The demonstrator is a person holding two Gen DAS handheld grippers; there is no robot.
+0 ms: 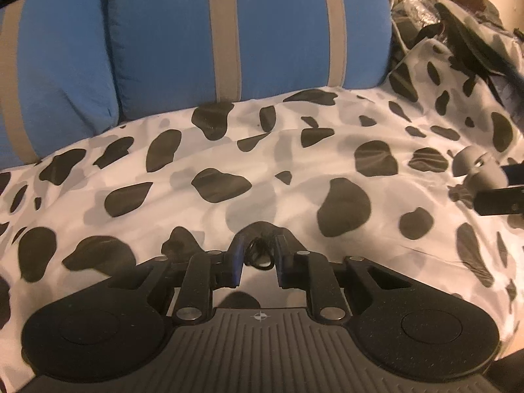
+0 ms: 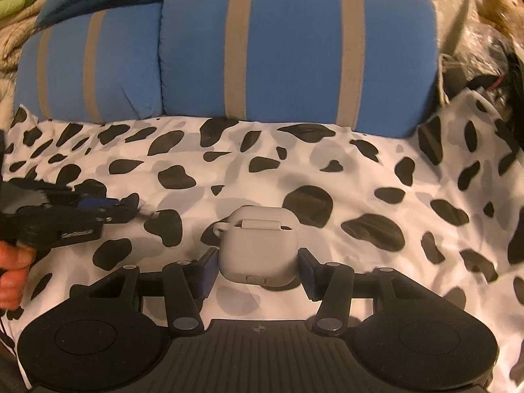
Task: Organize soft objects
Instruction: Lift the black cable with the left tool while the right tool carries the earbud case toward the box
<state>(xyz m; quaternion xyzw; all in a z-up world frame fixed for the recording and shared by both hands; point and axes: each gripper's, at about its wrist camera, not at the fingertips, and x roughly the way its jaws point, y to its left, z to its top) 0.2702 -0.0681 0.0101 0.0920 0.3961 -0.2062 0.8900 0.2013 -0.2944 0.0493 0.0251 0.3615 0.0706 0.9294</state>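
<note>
My left gripper point(image 1: 259, 249) is shut on a small black hair tie point(image 1: 260, 255), low over the cow-print sheet point(image 1: 229, 170). In the right wrist view the left gripper point(image 2: 131, 208) shows at the left edge. My right gripper point(image 2: 257, 262) is open, its fingers on either side of a grey soft earbud case point(image 2: 257, 245) that rests on the sheet point(image 2: 360, 180). There are small gaps between the pads and the case. The case also shows at the right edge of the left wrist view point(image 1: 475, 167).
Two blue pillows with tan stripes point(image 2: 294, 52) lie against the back of the bed; they also show in the left wrist view point(image 1: 249, 32). Dark clothes and plastic bags point(image 1: 458, 16) pile up at the far right. A brown plush point(image 2: 497, 3) sits at the top right.
</note>
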